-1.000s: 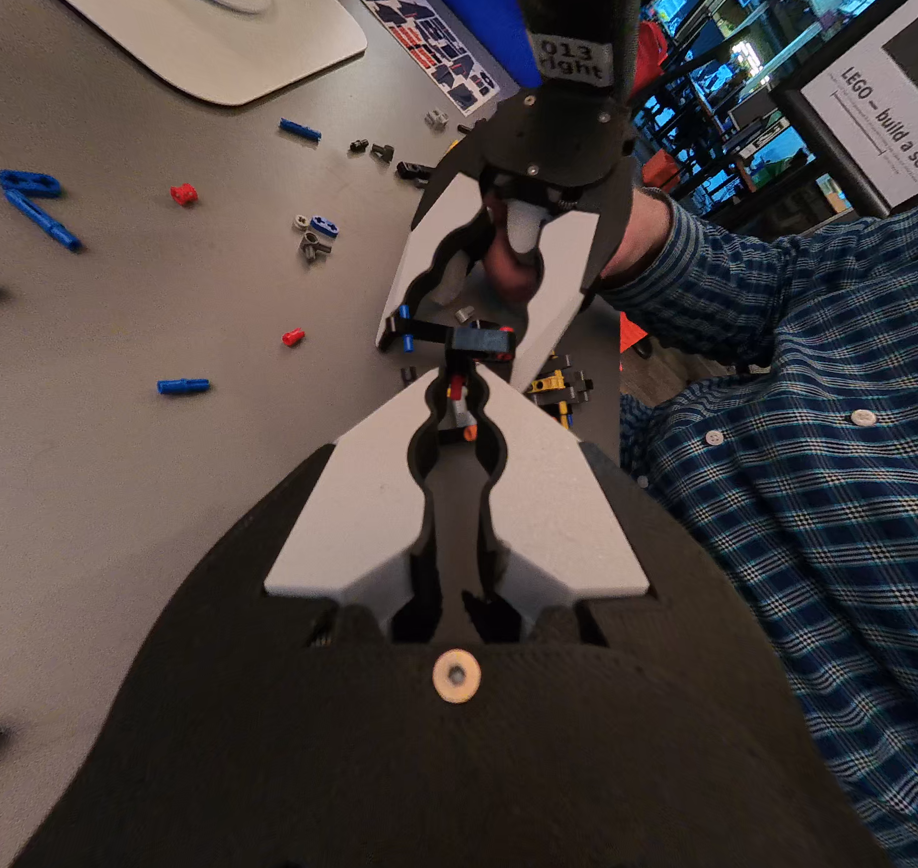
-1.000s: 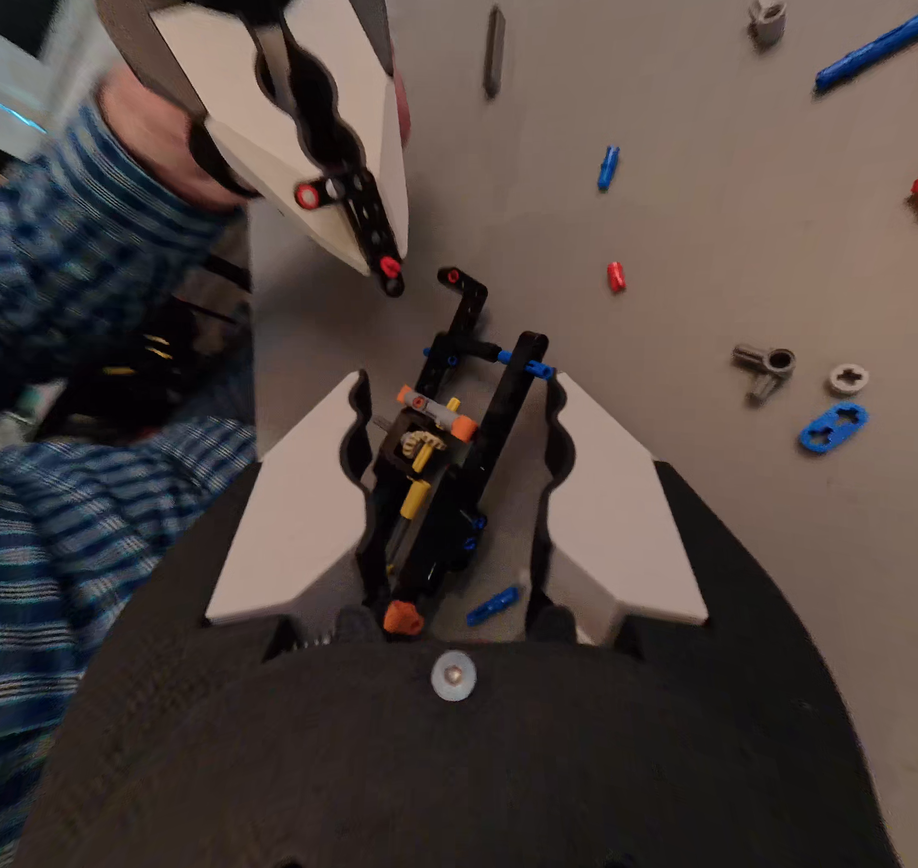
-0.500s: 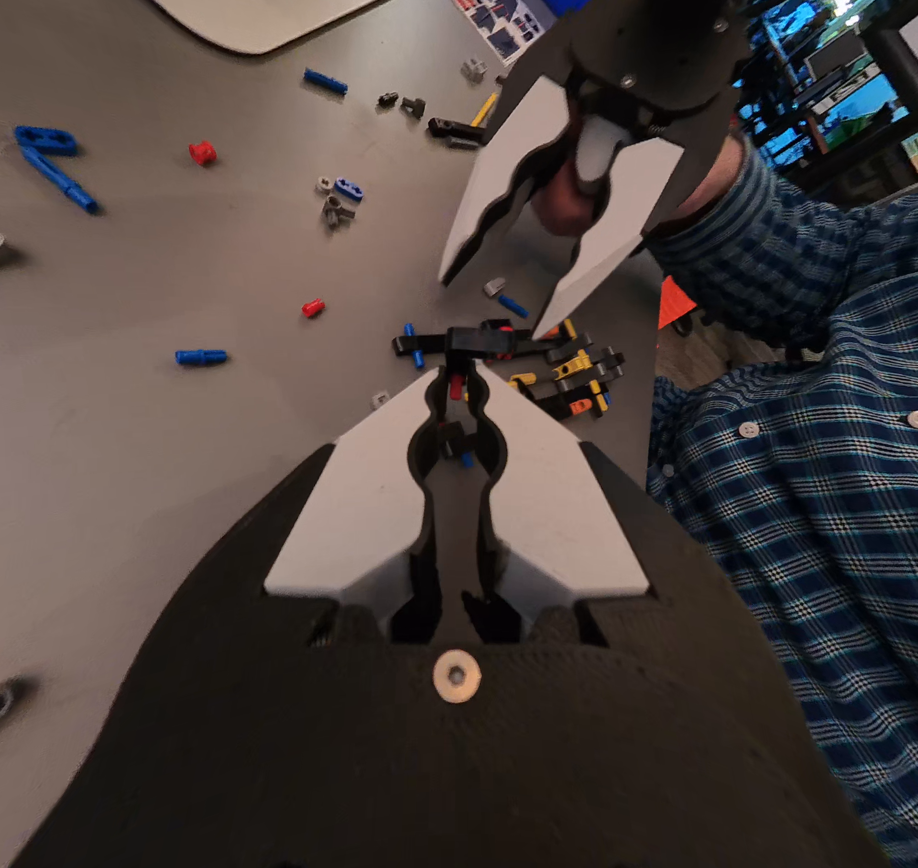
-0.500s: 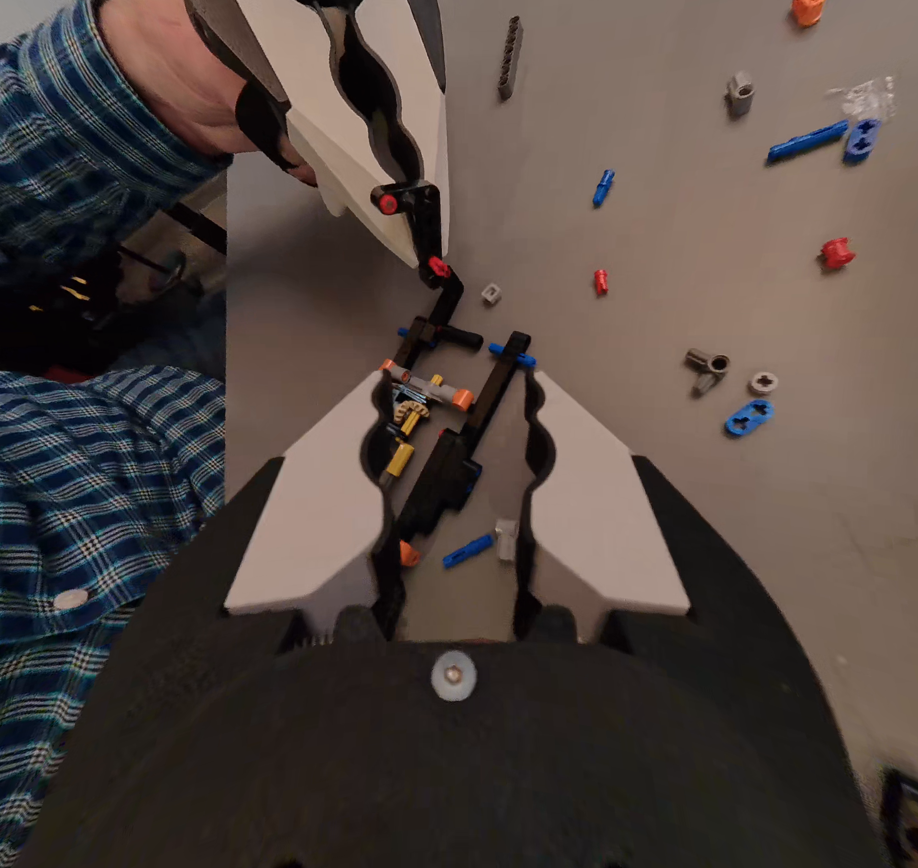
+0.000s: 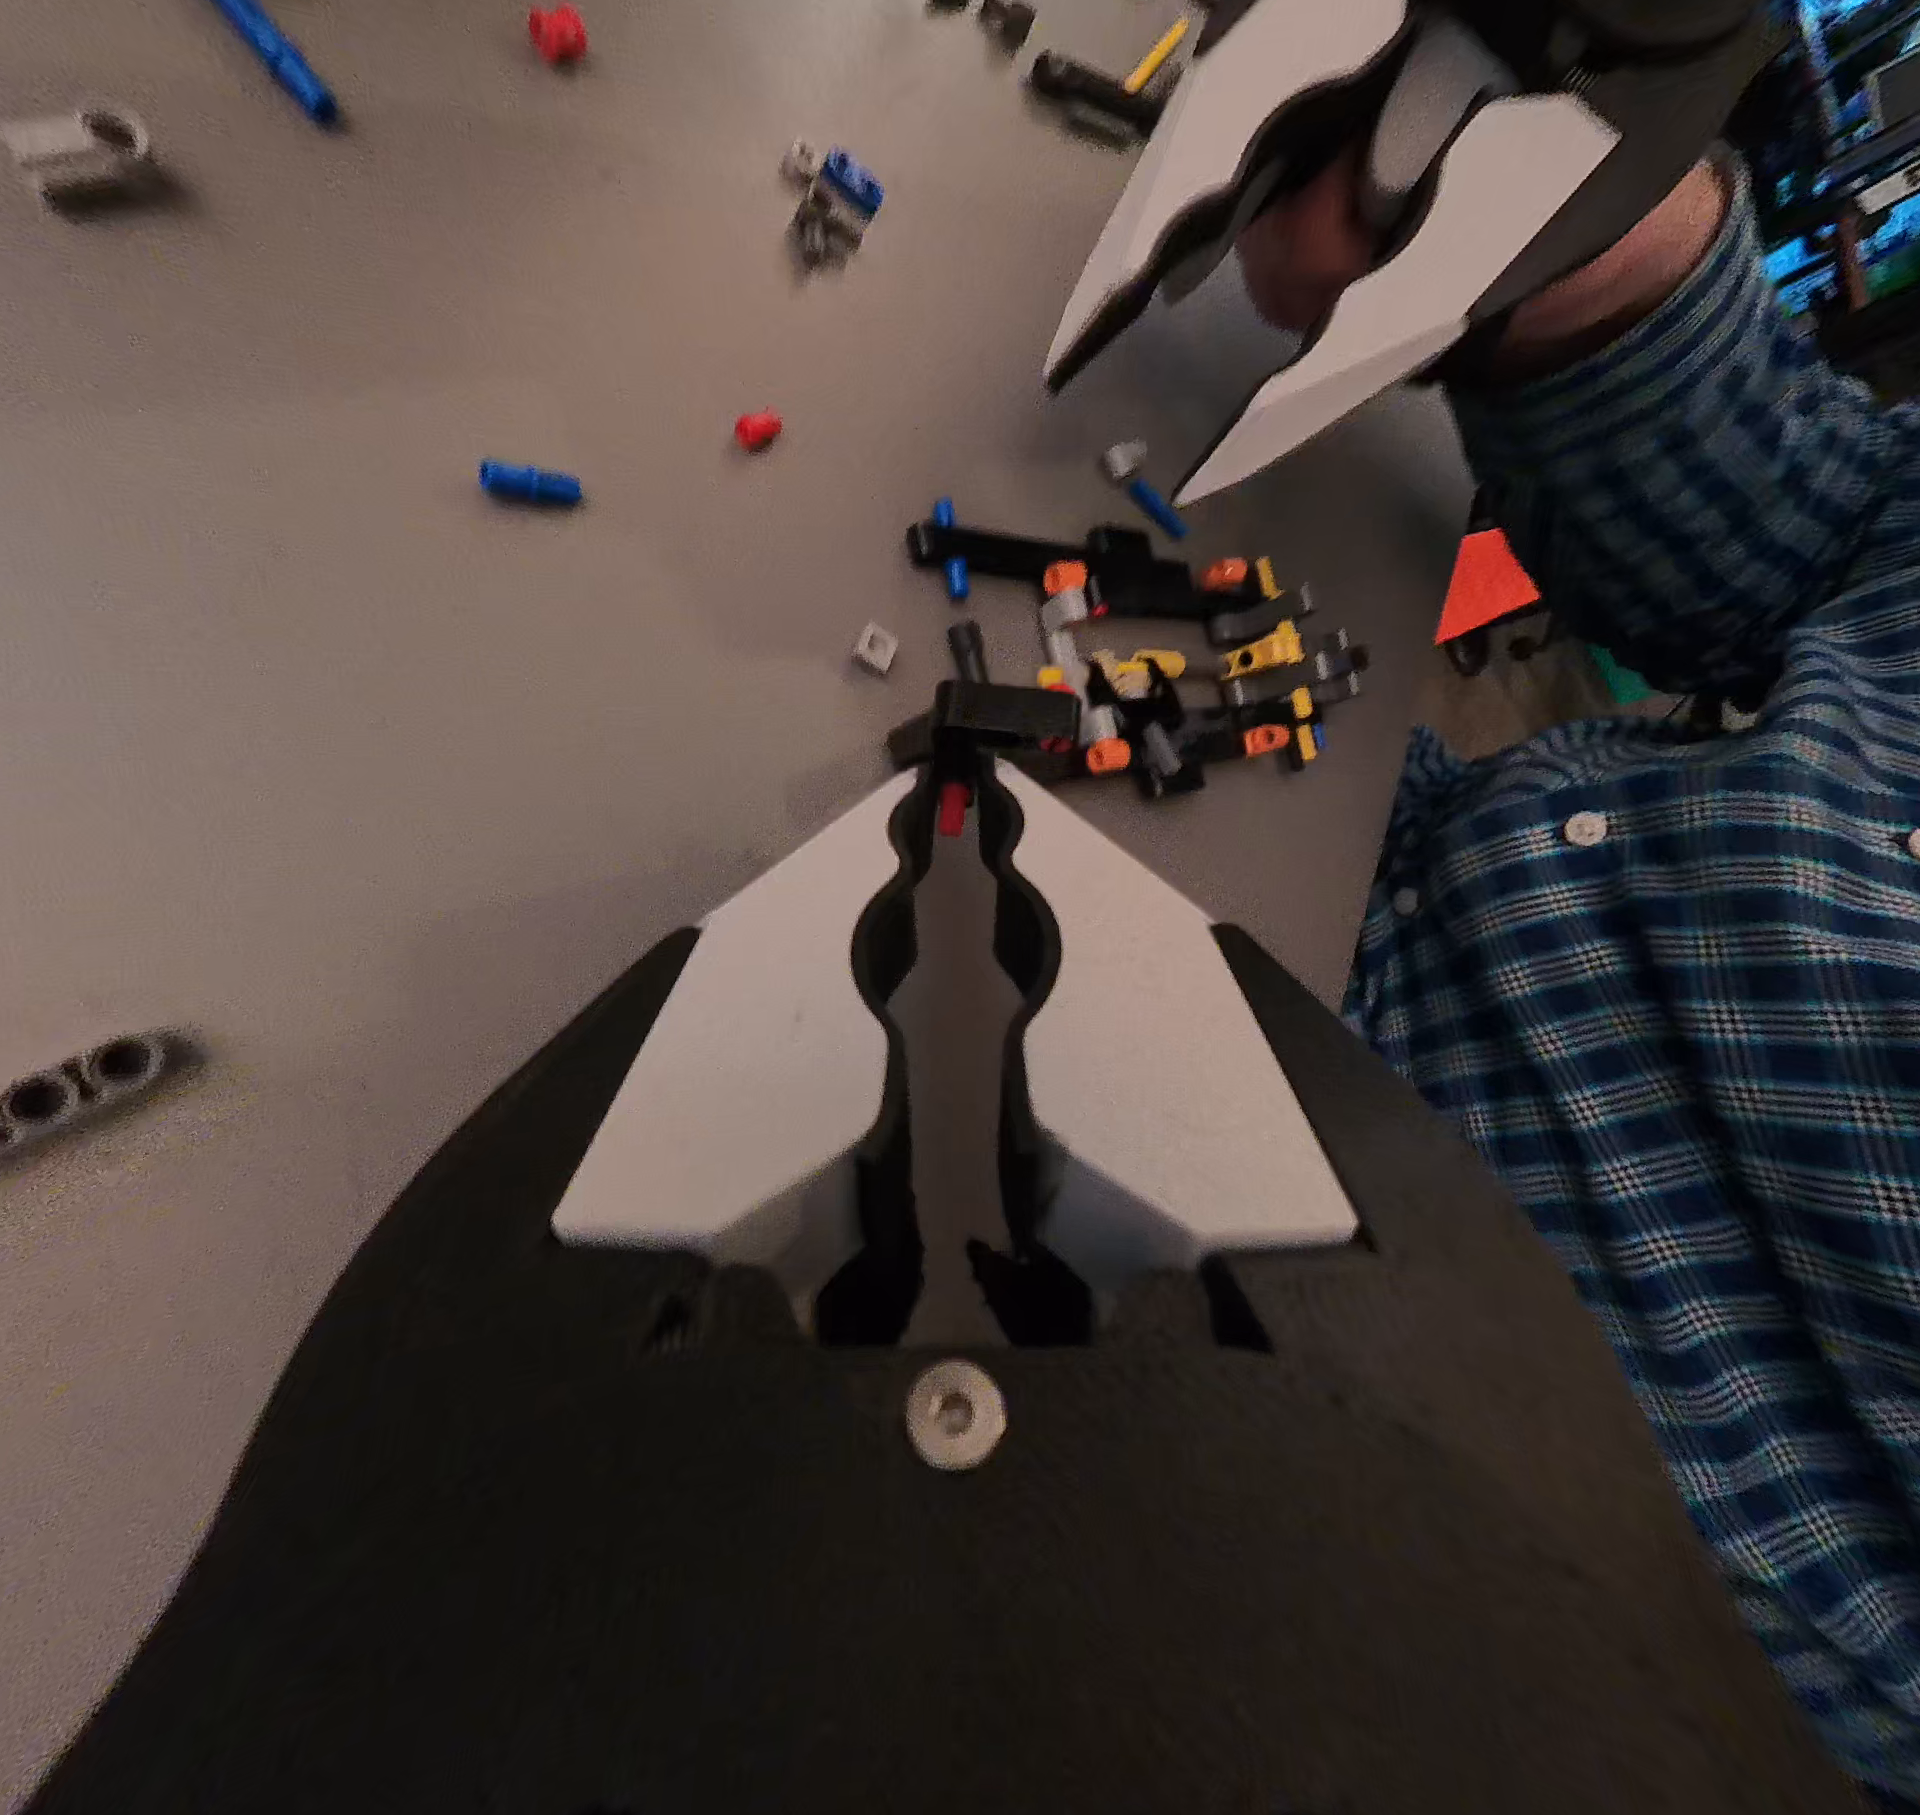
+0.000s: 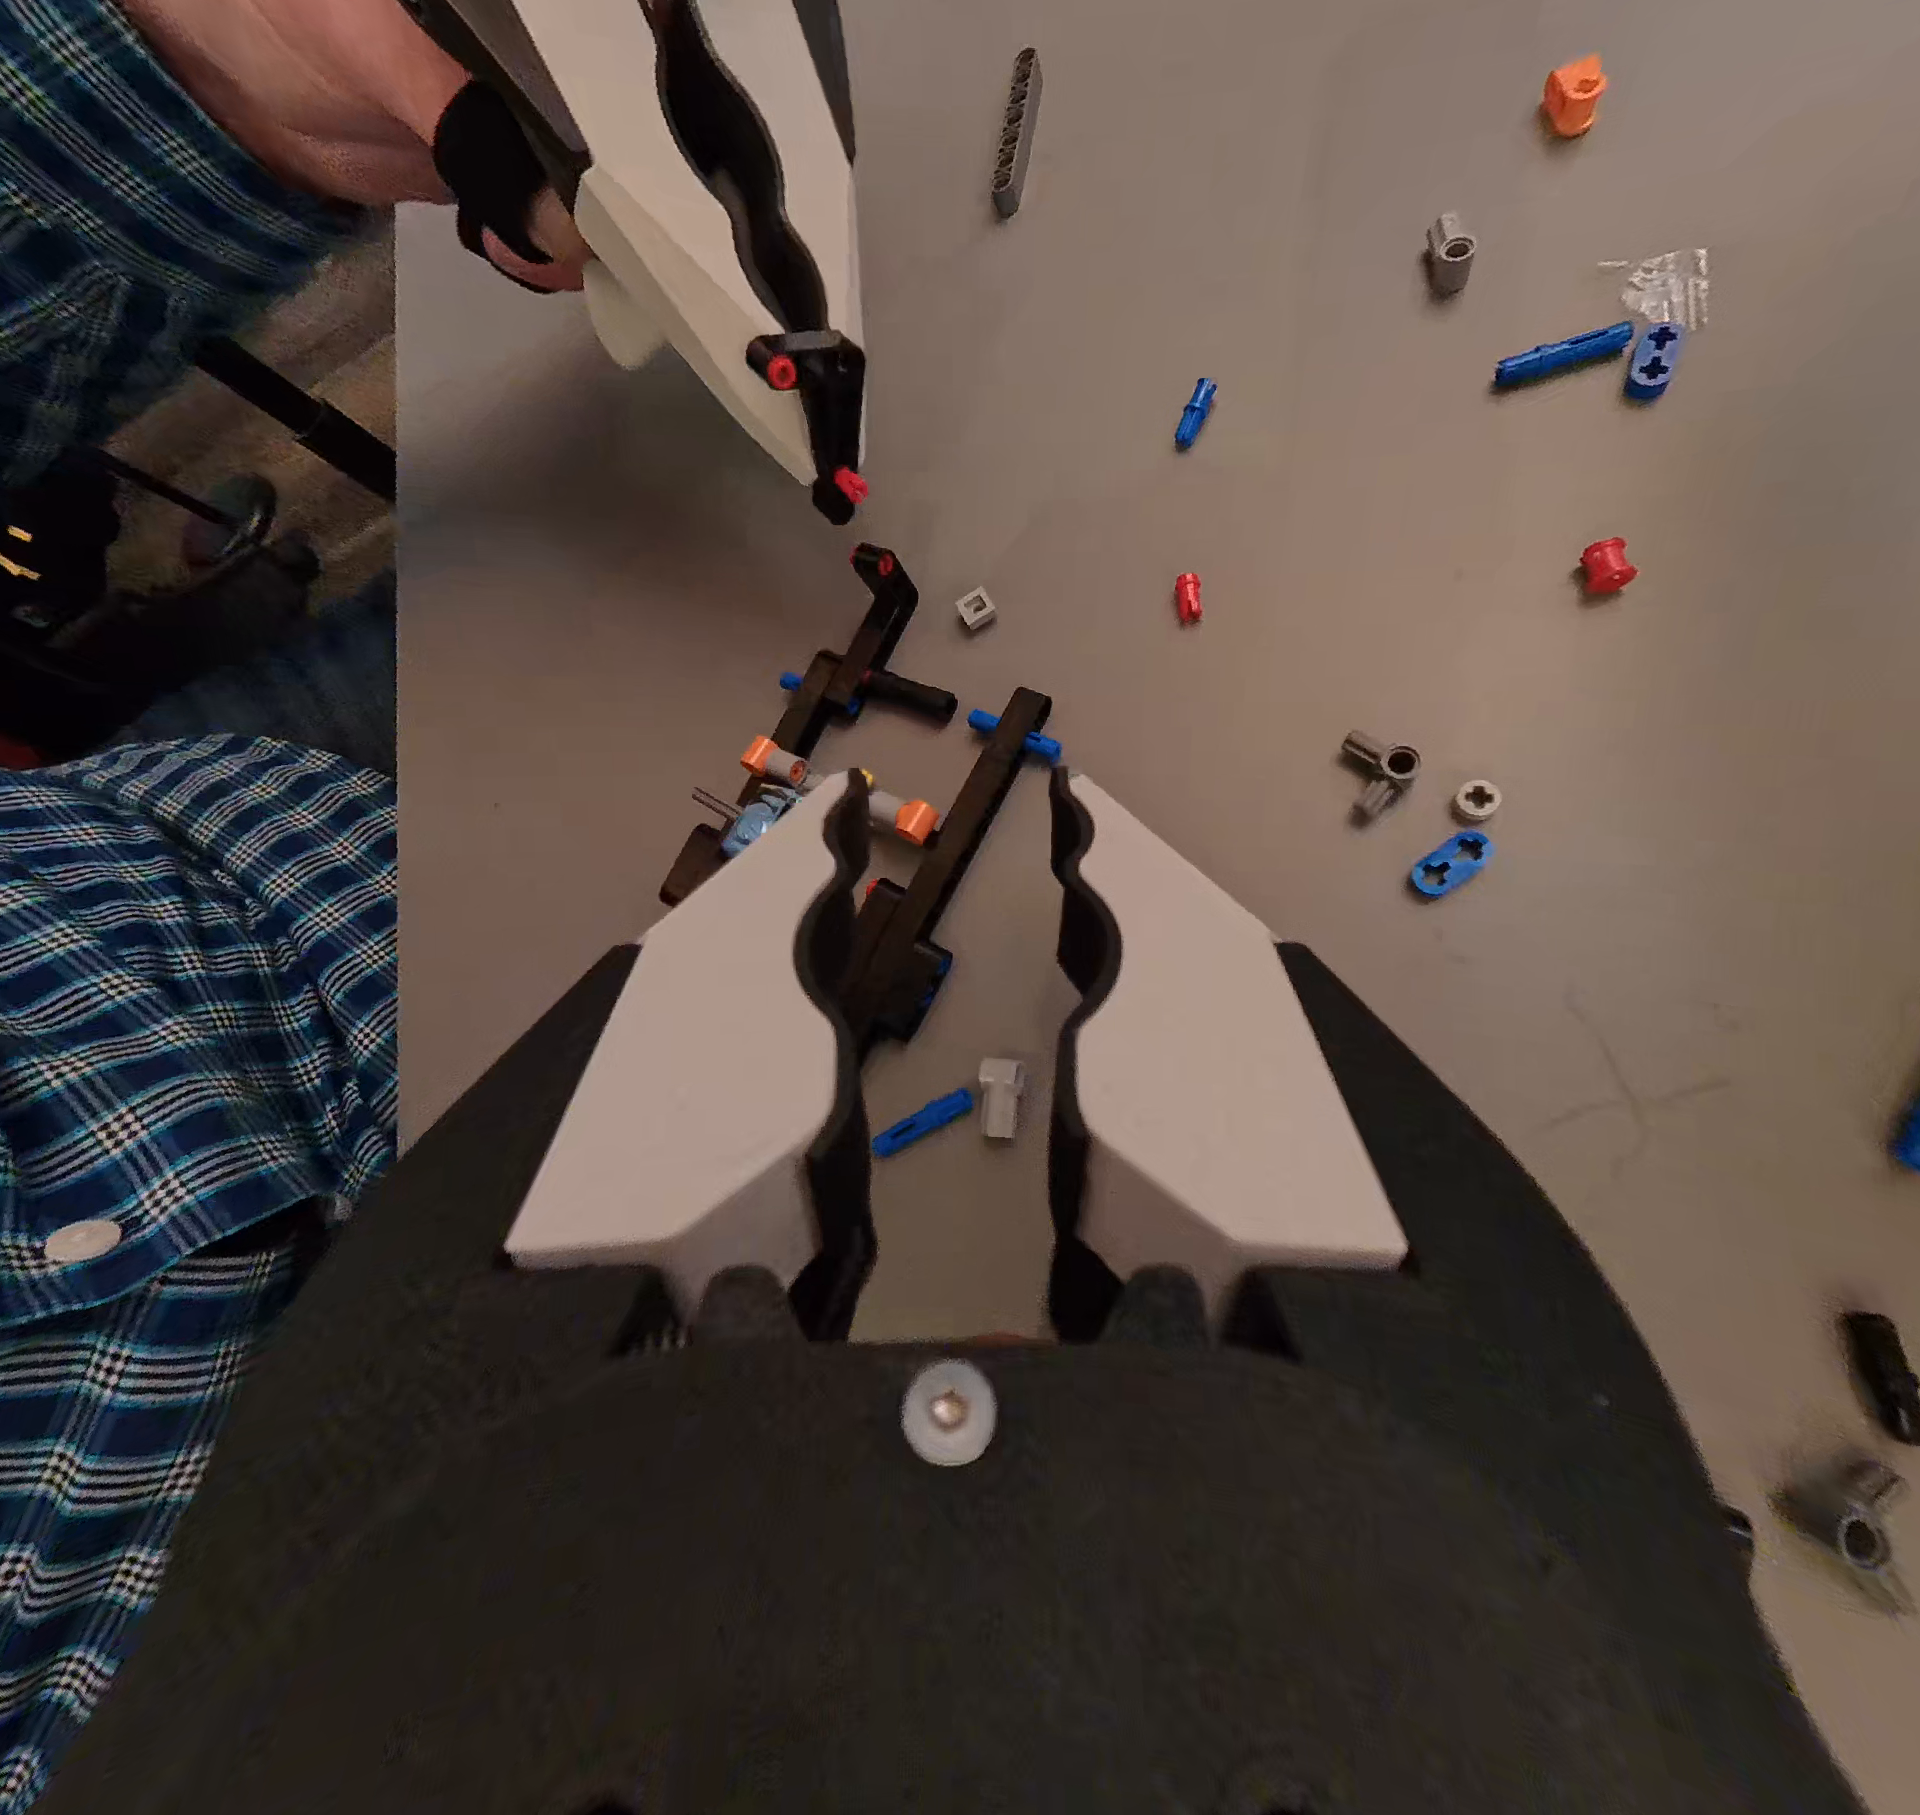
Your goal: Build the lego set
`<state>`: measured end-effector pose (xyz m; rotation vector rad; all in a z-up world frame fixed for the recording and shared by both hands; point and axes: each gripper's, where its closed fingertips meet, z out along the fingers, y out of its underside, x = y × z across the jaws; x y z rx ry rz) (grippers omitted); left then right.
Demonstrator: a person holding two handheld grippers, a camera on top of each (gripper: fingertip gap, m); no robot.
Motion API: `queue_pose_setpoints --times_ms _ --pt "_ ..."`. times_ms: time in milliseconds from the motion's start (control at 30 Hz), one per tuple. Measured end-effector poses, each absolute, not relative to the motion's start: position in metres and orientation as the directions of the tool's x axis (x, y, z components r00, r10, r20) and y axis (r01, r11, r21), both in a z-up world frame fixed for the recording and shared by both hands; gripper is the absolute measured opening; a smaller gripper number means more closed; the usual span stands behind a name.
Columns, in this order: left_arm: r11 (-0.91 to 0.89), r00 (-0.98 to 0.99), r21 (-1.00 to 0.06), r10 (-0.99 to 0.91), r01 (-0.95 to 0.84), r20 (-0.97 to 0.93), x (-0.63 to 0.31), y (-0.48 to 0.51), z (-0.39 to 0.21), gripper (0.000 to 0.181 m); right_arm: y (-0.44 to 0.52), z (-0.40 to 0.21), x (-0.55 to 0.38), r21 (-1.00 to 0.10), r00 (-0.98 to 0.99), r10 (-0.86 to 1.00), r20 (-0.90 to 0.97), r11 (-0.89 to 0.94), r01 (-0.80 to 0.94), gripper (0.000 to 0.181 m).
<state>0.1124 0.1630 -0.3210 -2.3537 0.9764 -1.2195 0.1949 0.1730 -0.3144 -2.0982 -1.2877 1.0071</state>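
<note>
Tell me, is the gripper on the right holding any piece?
No, the right gripper is open, its fingers apart above the black assembly lying on the table.

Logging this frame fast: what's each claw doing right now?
Left claw: shut on a black beam with red pins, held above the table.
Right claw: open, empty, hovering over the partly built assembly.
</note>
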Motion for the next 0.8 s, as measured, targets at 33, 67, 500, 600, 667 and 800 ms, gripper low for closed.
queue_pose_setpoints --times_ms 33,67,500,600,667,800 --pt "-0.726 0.413 -0.525 -0.686 -0.444 0.600 0.109 0.159 -0.325 0.006 0.173 -0.314 0.195 -0.713 0.286 0.894 -0.344 -0.447 0.540 0.034" --pt "-0.733 0.422 -0.514 -0.679 -0.447 0.601 0.107 0.158 -0.327 0.006 0.173 -0.314 0.194 -0.716 0.283 0.892 -0.352 -0.452 0.533 0.035" --pt "-0.726 0.477 -0.510 -0.687 -0.461 0.548 0.097 0.159 -0.344 0.020 0.175 -0.315 0.198 -0.723 0.276 0.893 -0.356 -0.450 0.524 0.038" --pt "-0.712 0.484 -0.535 -0.702 -0.455 0.523 0.095 0.161 -0.341 0.021 0.177 -0.314 0.202 -0.726 0.280 0.894 -0.350 -0.448 0.522 0.037" --pt "-0.696 0.506 -0.549 -0.716 -0.462 0.481 0.093 0.164 -0.340 0.024 0.179 -0.314 0.203 -0.725 0.283 0.893 -0.349 -0.449 0.523 0.037" --pt "-0.616 0.541 -0.621 -0.769 -0.485 0.341 0.093 0.178 -0.333 0.037 0.181 -0.313 0.202 -0.724 0.279 0.895 -0.349 -0.446 0.526 0.037"
